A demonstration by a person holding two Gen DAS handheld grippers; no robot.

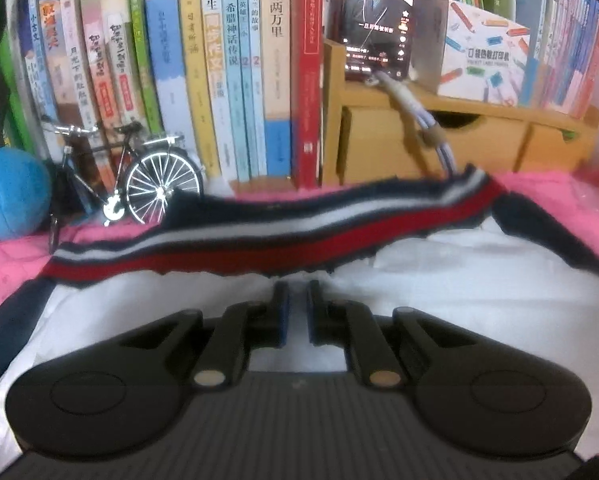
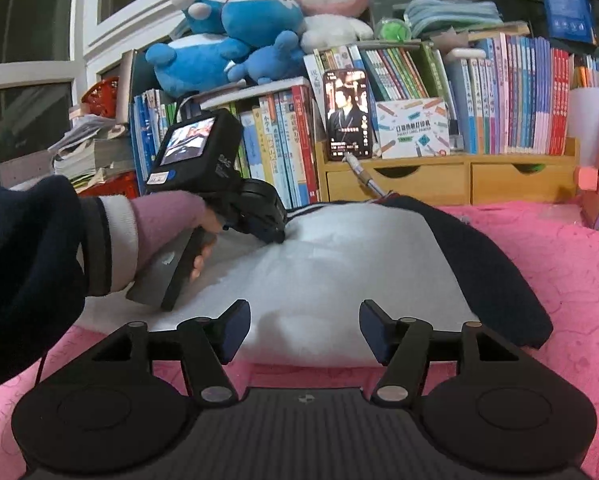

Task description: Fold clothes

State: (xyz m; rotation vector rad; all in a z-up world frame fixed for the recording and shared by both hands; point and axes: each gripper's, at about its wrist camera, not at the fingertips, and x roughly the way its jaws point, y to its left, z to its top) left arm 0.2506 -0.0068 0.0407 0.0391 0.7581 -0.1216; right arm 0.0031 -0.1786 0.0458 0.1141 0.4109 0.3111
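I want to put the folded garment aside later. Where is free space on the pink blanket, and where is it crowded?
Free: the pink blanket to the right of the garment, up to the wooden drawer unit, and a strip near the right claw. Crowded: the left side, where a hand holds the left claw on the garment, and the back edge by the toy bicycle and books.

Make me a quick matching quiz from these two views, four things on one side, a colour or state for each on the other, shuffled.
Things:
1. right gripper
2. left gripper
3. blanket
4. striped hem

Descriptions:
A. pink
B. jaws nearly closed, on the white garment
C. jaws wide open
D. navy, white and red bands

Pairs: 1-C, 2-B, 3-A, 4-D
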